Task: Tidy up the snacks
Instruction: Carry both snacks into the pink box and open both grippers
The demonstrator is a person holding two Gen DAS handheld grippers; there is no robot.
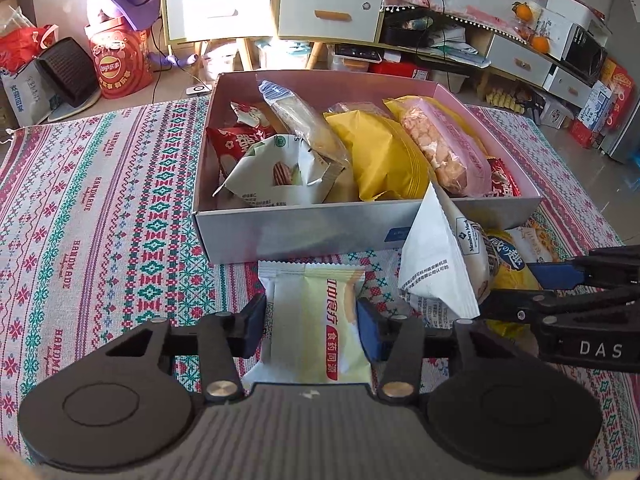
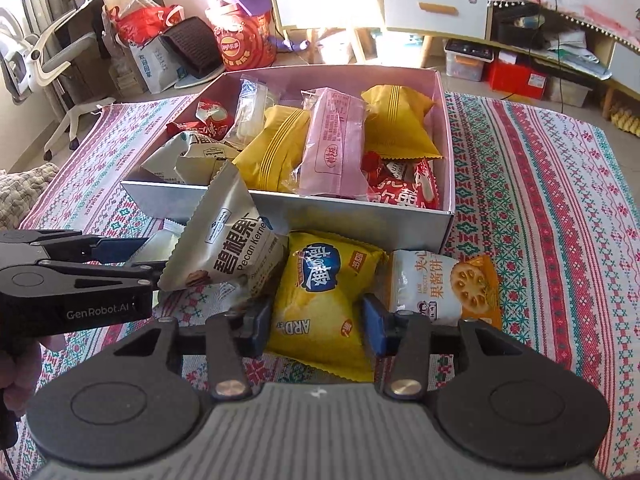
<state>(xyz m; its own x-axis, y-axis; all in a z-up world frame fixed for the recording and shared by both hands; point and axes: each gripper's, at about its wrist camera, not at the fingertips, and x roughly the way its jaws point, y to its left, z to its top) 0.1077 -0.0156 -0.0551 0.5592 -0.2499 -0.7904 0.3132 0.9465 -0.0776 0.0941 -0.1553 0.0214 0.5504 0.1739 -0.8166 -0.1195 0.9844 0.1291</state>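
While both grippers work before the box (image 1: pixel 320 232):
Left gripper (image 1: pixel 312 320): clamps the pale packet (image 1: pixel 316 320), on the cloth.
Right gripper (image 2: pixel 318 326): straddles the yellow bag (image 2: pixel 320 300), grip uncertain.
Handling: light, puffy, slippery film; pinch mid-body gently.

A patterned tablecloth (image 1: pixel 100 208) covers the table; beyond stand a red Lay's bag (image 1: pixel 120 60), white drawers (image 1: pixel 328 12) and 1 office chair (image 2: pixel 48 68).

Left gripper (image 1: pixel 312 322) low, level, fingers (image 1: pixel 368 330) pressed on packet sides (blue pads touching); right gripper (image 2: pixel 318 322) low beside it, fingers (image 2: pixel 376 328) parted, not visibly pressing; grippers near each other, side by side
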